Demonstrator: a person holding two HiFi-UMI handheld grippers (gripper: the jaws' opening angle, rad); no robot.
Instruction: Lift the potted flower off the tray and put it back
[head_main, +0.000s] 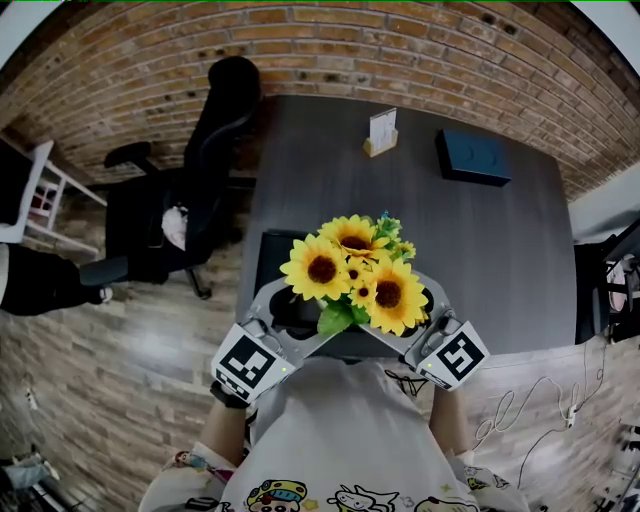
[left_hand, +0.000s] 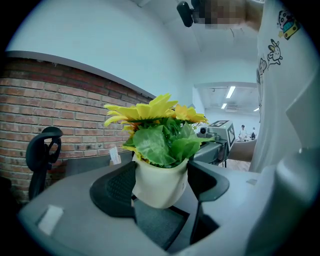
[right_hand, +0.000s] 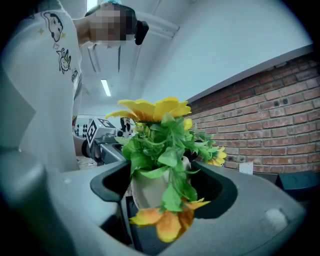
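A white pot (left_hand: 159, 184) of yellow sunflowers (head_main: 355, 270) is over the dark tray (head_main: 272, 250) at the table's near edge. My left gripper (head_main: 300, 318) reaches in from the lower left, and its dark pads touch both sides of the pot (left_hand: 160, 187). From the lower right comes my right gripper (head_main: 405, 318), its jaws round the same pot (right_hand: 162, 187), where leaves and a drooping bloom (right_hand: 167, 222) hide part of the contact. The flowers cover the pot in the head view. I cannot tell whether its base rests on the tray.
The dark table (head_main: 500, 250) carries a small card stand (head_main: 381, 132) and a dark flat box (head_main: 472, 157) at its far side. A black office chair (head_main: 215, 130) stands at the table's left, before a brick wall. The person's body is close behind both grippers.
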